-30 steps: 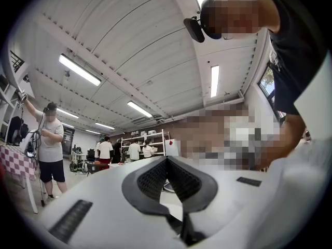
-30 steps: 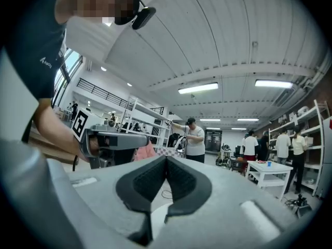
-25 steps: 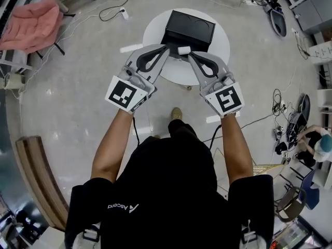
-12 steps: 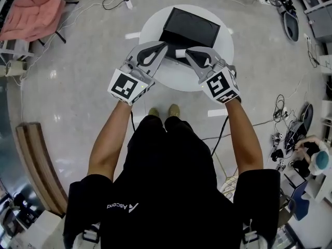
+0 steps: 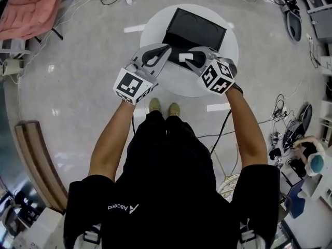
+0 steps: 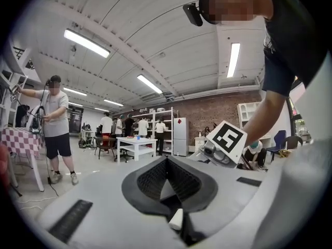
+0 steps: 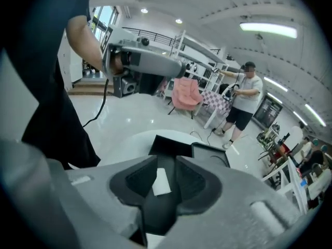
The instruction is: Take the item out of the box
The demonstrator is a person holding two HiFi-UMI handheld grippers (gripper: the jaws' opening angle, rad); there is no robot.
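An open black box (image 5: 194, 31) lies on a round white table (image 5: 220, 66). My right gripper (image 5: 184, 57) hovers over the table's near side, just in front of the box. Its jaws are opening, and a small white item (image 5: 183, 57) lies between them. In the right gripper view the item (image 7: 161, 182) sits in the gap of the right gripper (image 7: 162, 161) with space beside it, the box (image 7: 171, 145) beyond. My left gripper (image 5: 167, 48) hangs beside it, shut and empty. In its own view the left gripper (image 6: 166, 166) points up at the room.
A pink chair (image 5: 26, 9) and floor cables stand far left. A wooden bench (image 5: 36, 160) curves along the left. Bags and a seated person (image 5: 311, 160) are at the right. A person (image 6: 52, 123) stands in the room, others by a white table (image 6: 134, 144).
My right gripper has rolled, so two faces of its marker cube now show. The white item has stayed at its tips, in front of the box. The left gripper has hardly moved.
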